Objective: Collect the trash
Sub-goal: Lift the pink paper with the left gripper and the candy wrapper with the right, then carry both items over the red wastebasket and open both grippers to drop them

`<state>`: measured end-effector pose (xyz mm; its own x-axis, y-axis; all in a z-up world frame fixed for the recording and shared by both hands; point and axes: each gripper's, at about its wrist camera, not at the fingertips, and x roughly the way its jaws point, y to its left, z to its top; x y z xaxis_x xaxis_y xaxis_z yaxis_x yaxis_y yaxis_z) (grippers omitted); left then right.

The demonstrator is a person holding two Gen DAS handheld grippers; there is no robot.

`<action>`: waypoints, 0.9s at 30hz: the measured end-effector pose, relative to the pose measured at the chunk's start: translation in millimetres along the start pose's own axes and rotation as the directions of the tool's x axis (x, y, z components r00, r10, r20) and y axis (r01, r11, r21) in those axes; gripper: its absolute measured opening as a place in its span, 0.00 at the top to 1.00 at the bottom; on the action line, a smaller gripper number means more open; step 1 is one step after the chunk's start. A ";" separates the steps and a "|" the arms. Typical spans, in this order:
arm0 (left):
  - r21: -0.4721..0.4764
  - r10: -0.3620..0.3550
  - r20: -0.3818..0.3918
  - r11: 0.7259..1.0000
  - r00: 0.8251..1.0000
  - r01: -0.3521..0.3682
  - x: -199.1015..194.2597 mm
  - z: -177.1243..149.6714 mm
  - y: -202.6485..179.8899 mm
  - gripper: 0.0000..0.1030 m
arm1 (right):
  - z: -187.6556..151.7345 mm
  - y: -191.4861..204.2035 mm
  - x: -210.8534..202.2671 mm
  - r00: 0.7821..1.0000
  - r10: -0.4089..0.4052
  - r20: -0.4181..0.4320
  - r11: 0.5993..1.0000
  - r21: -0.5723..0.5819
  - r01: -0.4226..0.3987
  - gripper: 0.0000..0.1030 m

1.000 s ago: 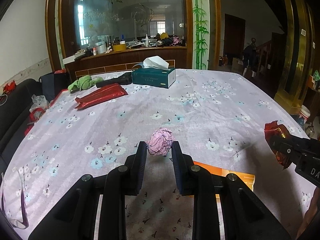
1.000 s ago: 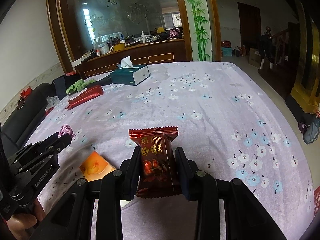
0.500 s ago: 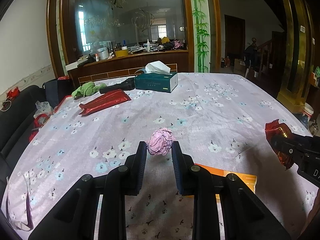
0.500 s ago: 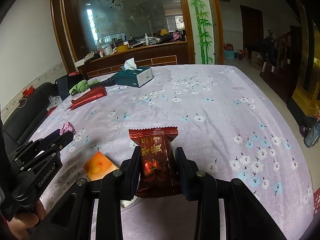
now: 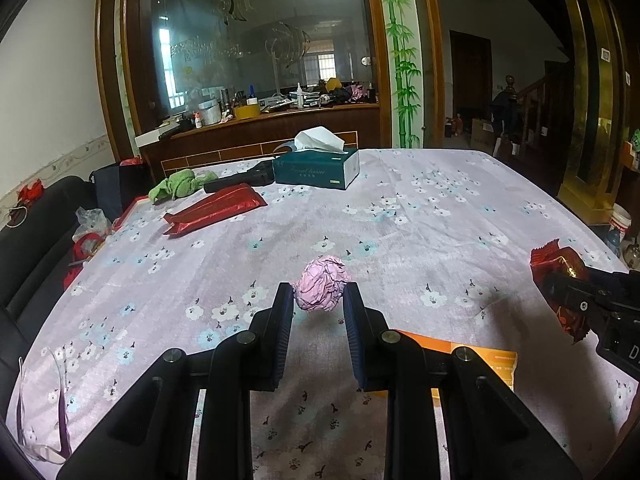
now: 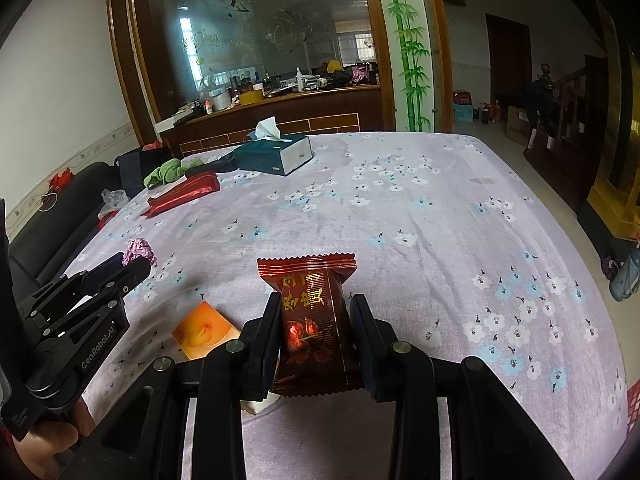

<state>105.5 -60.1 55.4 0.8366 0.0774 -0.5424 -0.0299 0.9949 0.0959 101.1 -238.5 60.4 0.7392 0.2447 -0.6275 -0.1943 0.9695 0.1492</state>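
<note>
My left gripper point(image 5: 319, 304) is shut on a crumpled pink paper ball point(image 5: 323, 289), held above the flowered tablecloth point(image 5: 400, 220). In the right wrist view the same ball point(image 6: 138, 250) shows at the tip of the left gripper point(image 6: 132, 266). My right gripper point(image 6: 316, 320) is shut on a dark red snack wrapper point(image 6: 310, 320) that stands upright between its fingers. From the left wrist view that wrapper point(image 5: 554, 264) appears at the far right in the right gripper point(image 5: 576, 300). An orange packet point(image 6: 206, 330) lies flat on the cloth below both grippers, also seen as the orange packet point(image 5: 480, 360).
A teal tissue box point(image 5: 316, 170) sits at the far side of the table. Beside it lie a long red foil bag point(image 5: 216, 212), a green cloth point(image 5: 176, 186) and a black object point(image 5: 244, 178). A black sofa point(image 5: 32, 240) runs along the left edge. A hand point(image 6: 44, 444) holds the left gripper.
Both grippers have risen and tilted slightly with their loads; the table looks farther below. The pink ball and the red wrapper stay held.
</note>
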 end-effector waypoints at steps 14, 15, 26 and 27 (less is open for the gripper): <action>-0.017 -0.007 0.030 1.000 1.000 0.008 -8.8 5.9 3.9 0.77 | 4.0 -7.3 -5.7 1.000 -0.007 0.006 0.999 0.052 0.007 0.65; -0.018 -0.011 0.035 1.000 0.999 0.012 -9.6 6.5 4.0 0.77 | 6.3 -12.0 -9.3 1.000 -0.003 0.007 0.997 0.081 0.002 0.65; 0.024 -0.240 0.014 0.971 0.971 0.239 -48.0 13.3 -38.0 0.77 | -7.3 -83.0 -126.4 0.994 -0.080 0.072 0.968 0.244 0.060 0.65; 0.033 -0.274 0.006 0.961 0.962 0.273 -53.5 14.3 -45.6 0.77 | -12.8 -94.4 -138.8 0.992 -0.096 0.077 0.962 0.262 0.072 0.65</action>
<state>69.9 -110.4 91.9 0.8160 -0.1982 -0.5430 0.2180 0.9755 -0.0284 8.7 -364.2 123.7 0.8016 0.1511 -0.5785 0.0357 0.9537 0.2986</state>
